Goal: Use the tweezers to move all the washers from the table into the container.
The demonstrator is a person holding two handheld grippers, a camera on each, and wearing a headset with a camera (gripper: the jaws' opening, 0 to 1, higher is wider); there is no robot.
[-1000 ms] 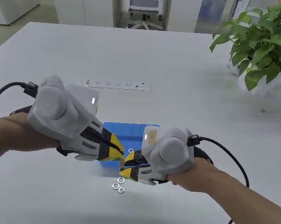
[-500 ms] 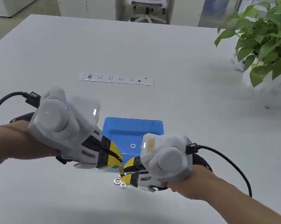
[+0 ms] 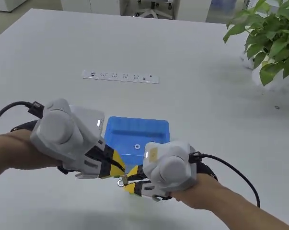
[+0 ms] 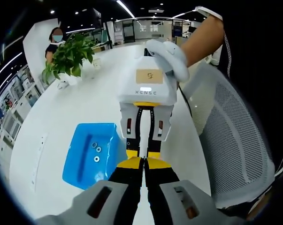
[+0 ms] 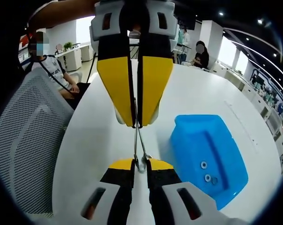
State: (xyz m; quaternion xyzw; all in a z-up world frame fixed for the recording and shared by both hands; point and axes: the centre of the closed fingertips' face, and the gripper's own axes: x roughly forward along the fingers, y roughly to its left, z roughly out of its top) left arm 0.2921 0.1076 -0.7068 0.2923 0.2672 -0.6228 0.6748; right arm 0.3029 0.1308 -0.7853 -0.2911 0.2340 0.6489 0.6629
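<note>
The blue container (image 3: 149, 130) lies on the white table, just beyond both grippers, with a washer (image 3: 137, 146) inside; the left gripper view shows three washers (image 4: 96, 159) in it. My left gripper (image 3: 118, 168) is shut on the thin metal tweezers (image 5: 137, 140), which reach down to my right gripper (image 5: 140, 165). The right gripper (image 3: 127, 184) faces the left one tip to tip, its jaws pressed together on the tweezers' ends. One loose washer (image 3: 120, 182) shows on the table at the tweezers' tip; the rest of that spot is hidden under the jaws.
A white power strip (image 3: 120, 76) lies farther back on the table. A potted plant (image 3: 273, 38) stands at the far right. Cables trail from both grippers. A mesh chair (image 4: 235, 140) stands at the table's near edge, and people sit in the background.
The head camera has tilted. Both grippers have come lower and closer to the loose washers, and the right gripper's jaws now cover most of that small pile.
</note>
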